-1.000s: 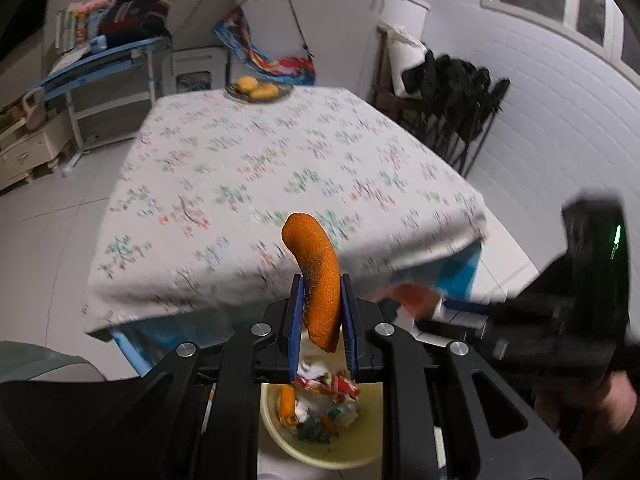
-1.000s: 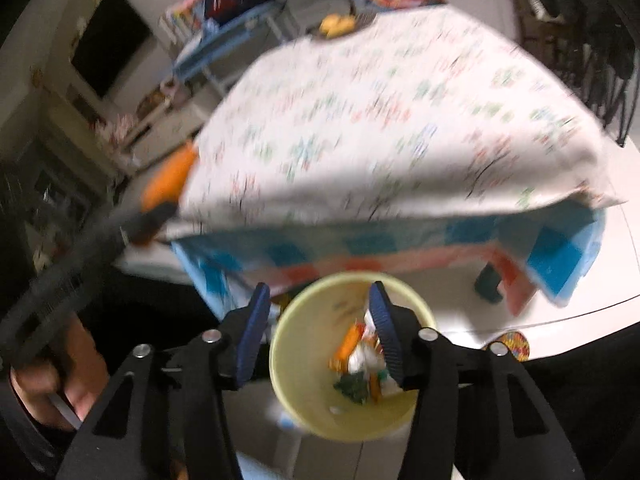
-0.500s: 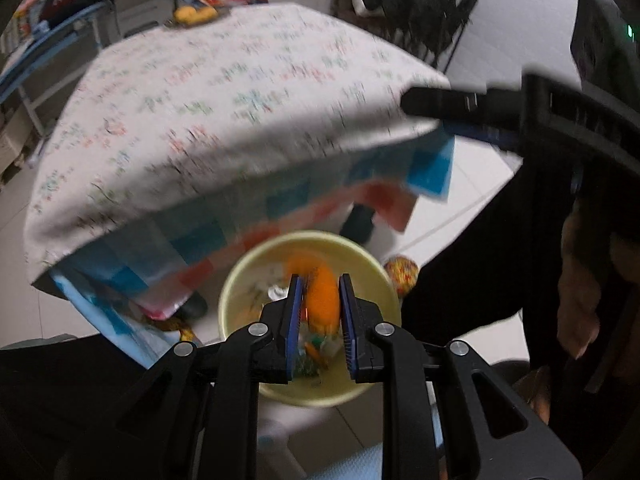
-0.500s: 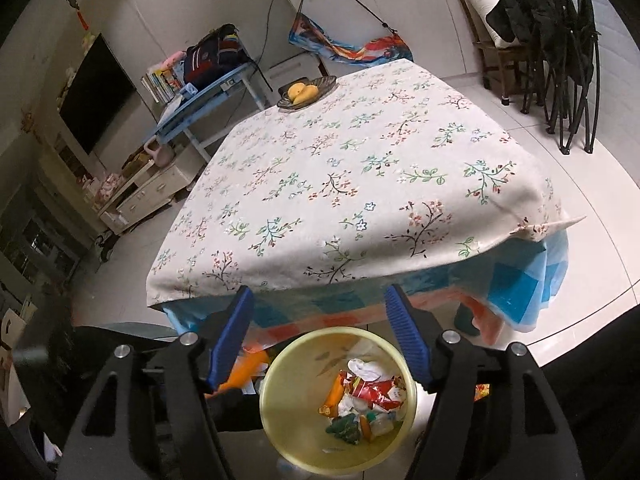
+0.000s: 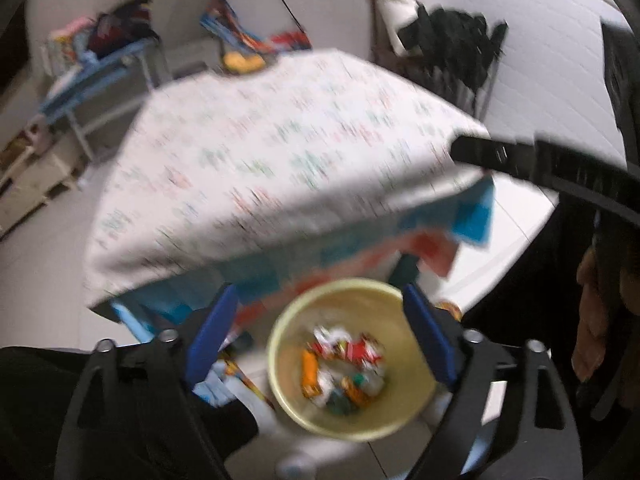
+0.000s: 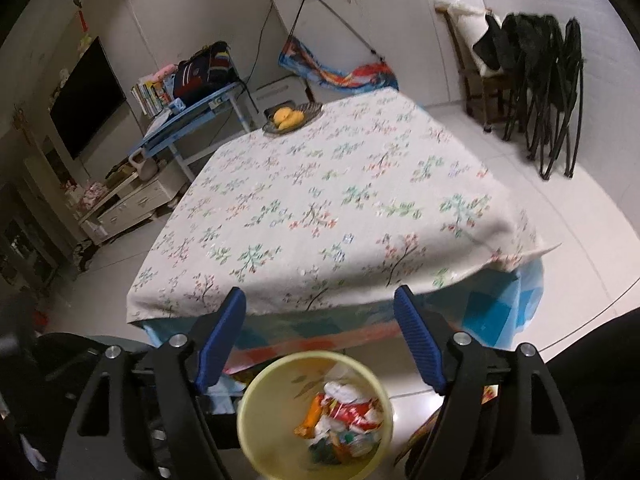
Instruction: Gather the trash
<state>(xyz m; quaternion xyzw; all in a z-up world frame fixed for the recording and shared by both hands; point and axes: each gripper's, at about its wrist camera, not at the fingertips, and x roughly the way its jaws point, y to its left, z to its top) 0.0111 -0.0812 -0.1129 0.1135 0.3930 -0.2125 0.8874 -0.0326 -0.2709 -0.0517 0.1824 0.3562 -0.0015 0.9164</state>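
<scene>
A pale yellow bin (image 5: 416,400) stands on the floor below the table's near edge, with wrappers and an orange peel (image 5: 310,372) inside. My left gripper (image 5: 320,344) is open and empty above the bin. My right gripper (image 6: 320,340) is open and empty, also above the bin (image 6: 256,432), whose trash (image 6: 340,412) shows between its arms. The right gripper's arm (image 5: 540,168) crosses the right of the blurred left wrist view.
A table with a floral cloth (image 6: 328,208) fills the middle; a plate of yellow fruit (image 6: 288,118) sits at its far edge. Folded black chairs (image 6: 540,92) lean at the right wall. A blue desk (image 6: 188,116) and TV (image 6: 88,96) stand left.
My left gripper opened and dropped the orange peel into the bin; it now lies among the wrappers. My right gripper rose and steadied over the bin, still open.
</scene>
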